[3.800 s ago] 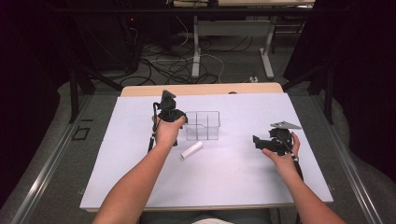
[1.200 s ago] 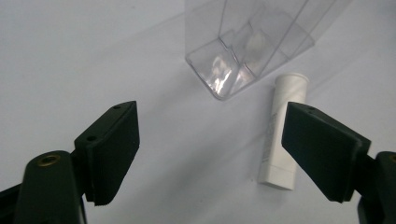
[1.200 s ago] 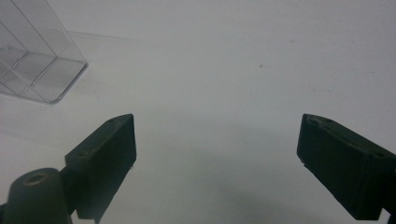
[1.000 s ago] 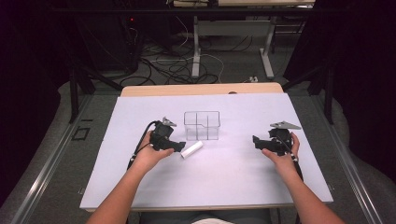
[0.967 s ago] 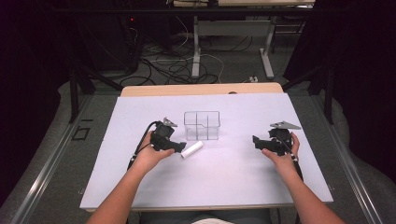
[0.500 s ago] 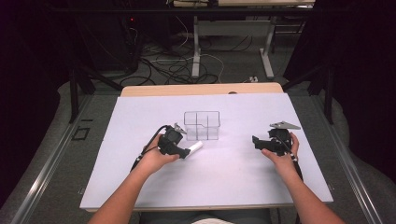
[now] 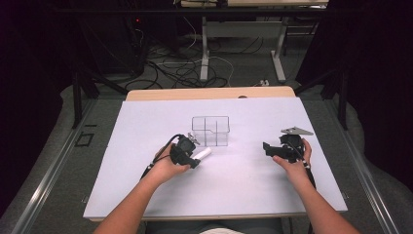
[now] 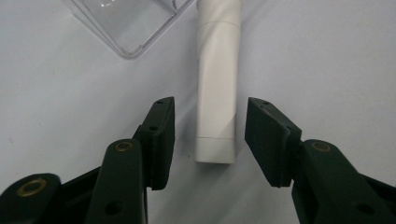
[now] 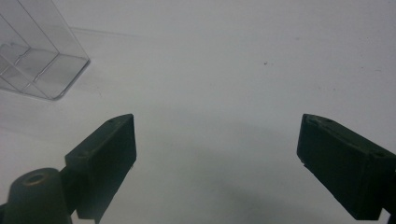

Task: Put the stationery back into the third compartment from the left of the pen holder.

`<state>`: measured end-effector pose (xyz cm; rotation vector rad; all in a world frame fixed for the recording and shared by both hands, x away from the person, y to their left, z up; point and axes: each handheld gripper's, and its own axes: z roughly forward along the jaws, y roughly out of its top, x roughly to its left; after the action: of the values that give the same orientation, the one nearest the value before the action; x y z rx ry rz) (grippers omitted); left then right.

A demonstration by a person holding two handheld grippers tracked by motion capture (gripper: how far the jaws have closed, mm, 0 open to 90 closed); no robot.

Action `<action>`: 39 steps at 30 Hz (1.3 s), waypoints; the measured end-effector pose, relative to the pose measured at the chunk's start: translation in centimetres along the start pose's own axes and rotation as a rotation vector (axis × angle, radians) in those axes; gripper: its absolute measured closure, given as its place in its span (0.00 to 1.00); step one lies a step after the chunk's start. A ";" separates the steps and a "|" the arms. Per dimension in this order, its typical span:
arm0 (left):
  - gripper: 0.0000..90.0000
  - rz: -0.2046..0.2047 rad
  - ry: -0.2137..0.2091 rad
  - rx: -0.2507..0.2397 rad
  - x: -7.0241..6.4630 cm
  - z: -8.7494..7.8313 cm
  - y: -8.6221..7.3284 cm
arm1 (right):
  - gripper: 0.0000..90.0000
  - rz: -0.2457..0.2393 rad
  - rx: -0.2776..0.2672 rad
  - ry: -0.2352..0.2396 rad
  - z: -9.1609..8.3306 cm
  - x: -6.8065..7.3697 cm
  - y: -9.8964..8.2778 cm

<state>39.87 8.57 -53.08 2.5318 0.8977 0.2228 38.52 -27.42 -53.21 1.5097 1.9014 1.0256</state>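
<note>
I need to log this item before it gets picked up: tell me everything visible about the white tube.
The white tube is plain, matte and plastic-looking, with a flattened end and a rounder cap end. It lies flat on the white table, just in front of the clear divided box. The left gripper straddles its flat end, jaws open, not touching.

A white-covered rectangular table (image 7: 146, 195) with a far wooden edge carries two things. A clear plastic divided box (image 7: 210, 130) sits mid-table. A white plastic tube (image 7: 203, 153) lies just near-left of it.

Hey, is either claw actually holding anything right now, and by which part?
Nothing is held. The left claw stands open around the flat end of the white tube, pads clear of it. The right claw is open over bare table.
</note>
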 end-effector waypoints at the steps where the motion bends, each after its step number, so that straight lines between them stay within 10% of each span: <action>1: 0.60 0.001 -0.005 0.006 0.0 0.0 0.0 | 0.13 0.000 0.000 0.000 0.0 0.0 0.0; 39: 0.79 -0.008 -0.049 0.062 0.1 0.5 0.6 | 0.13 -0.006 0.002 0.003 0.1 0.0 0.0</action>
<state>40.44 7.99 -53.25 2.5786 0.9092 0.1319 38.55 -27.36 -53.25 1.5040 1.9086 1.0242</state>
